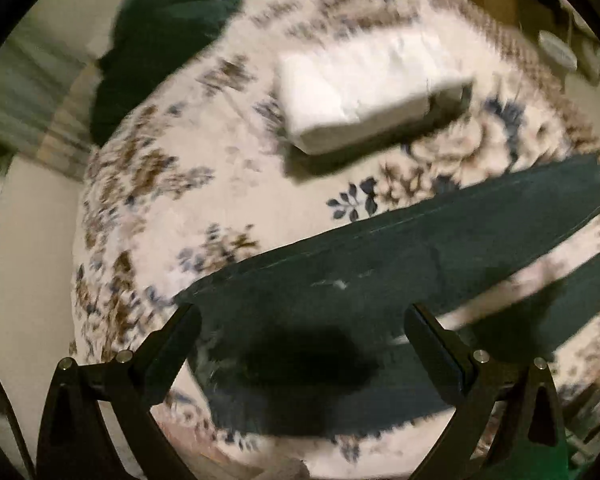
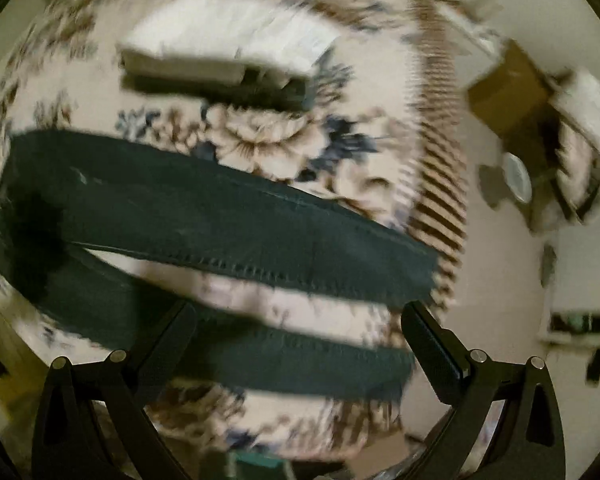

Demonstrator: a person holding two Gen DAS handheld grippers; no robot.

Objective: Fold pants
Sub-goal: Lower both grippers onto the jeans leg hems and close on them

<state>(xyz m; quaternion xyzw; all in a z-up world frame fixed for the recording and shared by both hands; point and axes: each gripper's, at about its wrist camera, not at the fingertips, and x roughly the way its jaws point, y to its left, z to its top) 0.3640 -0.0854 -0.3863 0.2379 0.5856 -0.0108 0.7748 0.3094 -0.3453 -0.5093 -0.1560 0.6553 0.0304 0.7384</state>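
Both views are motion-blurred. The dark green pants (image 2: 220, 216) lie flat on a floral rug (image 2: 268, 144), legs spread apart. The left tongs (image 1: 302, 316) hang released over the waist end; the right tongs (image 2: 300, 316) hang released above the nearer leg. Beyond both tongs sits a white box (image 1: 364, 92).
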